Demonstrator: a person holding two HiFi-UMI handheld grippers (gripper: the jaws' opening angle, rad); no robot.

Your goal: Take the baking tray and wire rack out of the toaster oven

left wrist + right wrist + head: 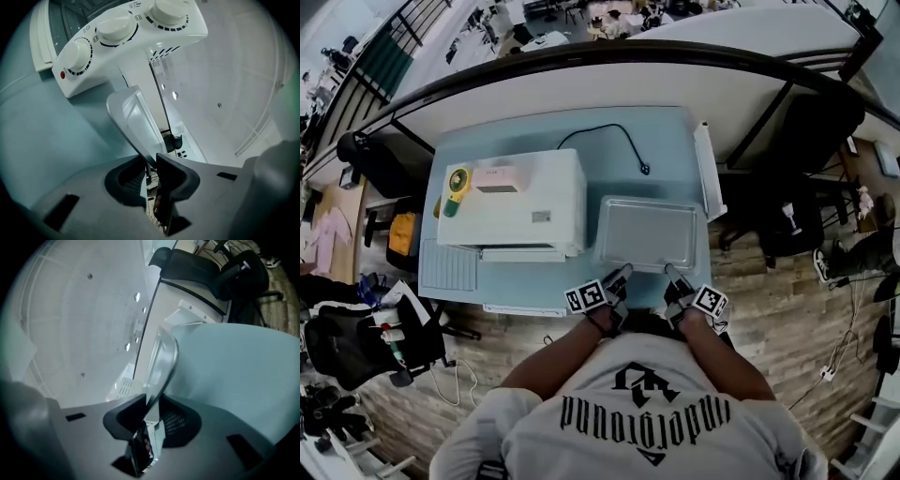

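Observation:
The silver baking tray (647,232) lies level over the light-blue table (675,141), just right of the white toaster oven (514,202). I cannot tell whether it rests on the table. My left gripper (622,277) is shut on the tray's near rim towards its left corner, and my right gripper (672,275) is shut on the same rim towards its right corner. In the left gripper view the thin tray rim (133,117) runs into the left gripper (151,164), below the oven's knob panel (126,33). The right gripper view shows the tray edge (161,362) clamped in the right gripper (152,404). No wire rack is clearly visible.
The oven's door (523,253) hangs open at its front. A ribbed pale-blue mat (448,265) lies at the table's near left corner. A black cable (623,141) runs behind the oven. A long white object (708,169) lies along the table's right edge. Chairs (802,187) stand to the right.

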